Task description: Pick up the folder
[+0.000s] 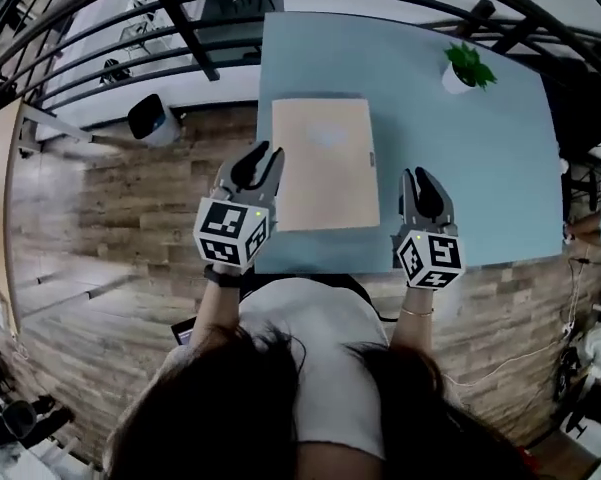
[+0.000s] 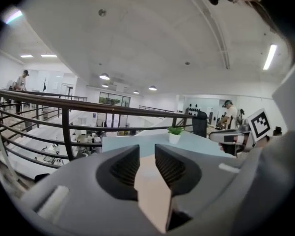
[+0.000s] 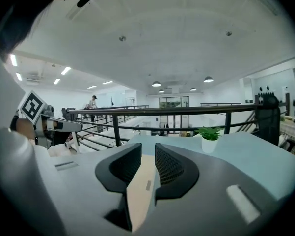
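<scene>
The left gripper (image 1: 263,158) is held with its jaws a narrow gap apart and nothing is pinched. Its tips are seen over the left edge of the folder (image 1: 325,163). The right gripper (image 1: 423,180) is likewise parted only narrowly and grips nothing. It is held over the table (image 1: 480,168), right of the folder's near right corner and apart from it. In each gripper view a pale strip is seen in the gap, and it cannot be told whether that is folder or gripper.

The folder lies flat, near the table's left and near edges. For a clean lift, it is judged that the left jaws should be spread a little more. One jaw should be slipped under the left edge, where the rim is close, and the jaws then closed well onto the cover. A thin folder is likely to sag or fall open, so support from the right side is advised.

The table is pale blue and smooth, and a potted plant (image 1: 467,68) stands at its far right. A dark railing (image 1: 180,28) runs beyond the far and left sides, and a wooden floor (image 1: 130,228) is seen to the left. A bright open office with a white ceiling is seen beyond.
</scene>
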Available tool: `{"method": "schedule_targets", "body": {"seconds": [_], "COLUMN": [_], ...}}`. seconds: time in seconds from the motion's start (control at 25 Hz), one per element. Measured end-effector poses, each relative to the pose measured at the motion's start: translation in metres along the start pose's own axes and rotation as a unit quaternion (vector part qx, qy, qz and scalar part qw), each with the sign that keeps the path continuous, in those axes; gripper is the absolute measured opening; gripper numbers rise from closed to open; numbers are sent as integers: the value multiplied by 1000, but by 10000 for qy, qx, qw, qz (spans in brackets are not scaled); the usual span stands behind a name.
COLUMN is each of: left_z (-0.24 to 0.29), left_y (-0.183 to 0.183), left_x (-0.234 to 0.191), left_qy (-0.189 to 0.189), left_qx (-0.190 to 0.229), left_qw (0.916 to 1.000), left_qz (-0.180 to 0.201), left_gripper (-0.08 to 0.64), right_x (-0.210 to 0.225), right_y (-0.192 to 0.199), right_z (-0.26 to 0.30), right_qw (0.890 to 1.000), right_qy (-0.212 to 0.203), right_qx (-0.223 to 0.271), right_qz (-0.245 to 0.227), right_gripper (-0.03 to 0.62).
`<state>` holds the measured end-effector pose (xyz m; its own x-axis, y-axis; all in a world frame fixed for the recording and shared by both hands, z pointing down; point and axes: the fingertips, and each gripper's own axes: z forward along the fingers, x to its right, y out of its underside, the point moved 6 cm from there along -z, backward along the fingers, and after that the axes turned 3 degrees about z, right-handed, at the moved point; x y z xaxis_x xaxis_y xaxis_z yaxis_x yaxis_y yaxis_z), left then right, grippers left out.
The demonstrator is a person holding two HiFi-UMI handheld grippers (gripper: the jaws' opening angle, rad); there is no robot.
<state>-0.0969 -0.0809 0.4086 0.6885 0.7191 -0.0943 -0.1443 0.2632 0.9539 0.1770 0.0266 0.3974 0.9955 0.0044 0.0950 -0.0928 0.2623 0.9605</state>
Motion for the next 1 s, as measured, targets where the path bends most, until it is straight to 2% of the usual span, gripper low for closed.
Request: {"method": "schedule_targets", "body": {"seconds": [0.2,0.48,0.76,1.0], "left_z": [-1,-5,-11,-13], "left_y": [1,2,2,-2], "left_x": [7,17,23,23], "left_qy": [-784,-1407,-1613,-1514], "left_qx": [77,77,-15,-15], "left_qw": [9968,9896,9863,9880], "left_qz": [-166,-290,-336,-321], "left_gripper": [101,101,101,101], "right_x": [21,33,35,38], "right_y": [-5,-10,-11,-16], "right_z": [32,49,58,58], "right_qw": [9972,9909,9862,9871], "right_qy": [-736,-1332,-1643,-1589], "right_qx": [-71,-105,-171,-142], "right_qz": [-102,-183,-122,-111], "right_gripper": [61,61,61,61]}}
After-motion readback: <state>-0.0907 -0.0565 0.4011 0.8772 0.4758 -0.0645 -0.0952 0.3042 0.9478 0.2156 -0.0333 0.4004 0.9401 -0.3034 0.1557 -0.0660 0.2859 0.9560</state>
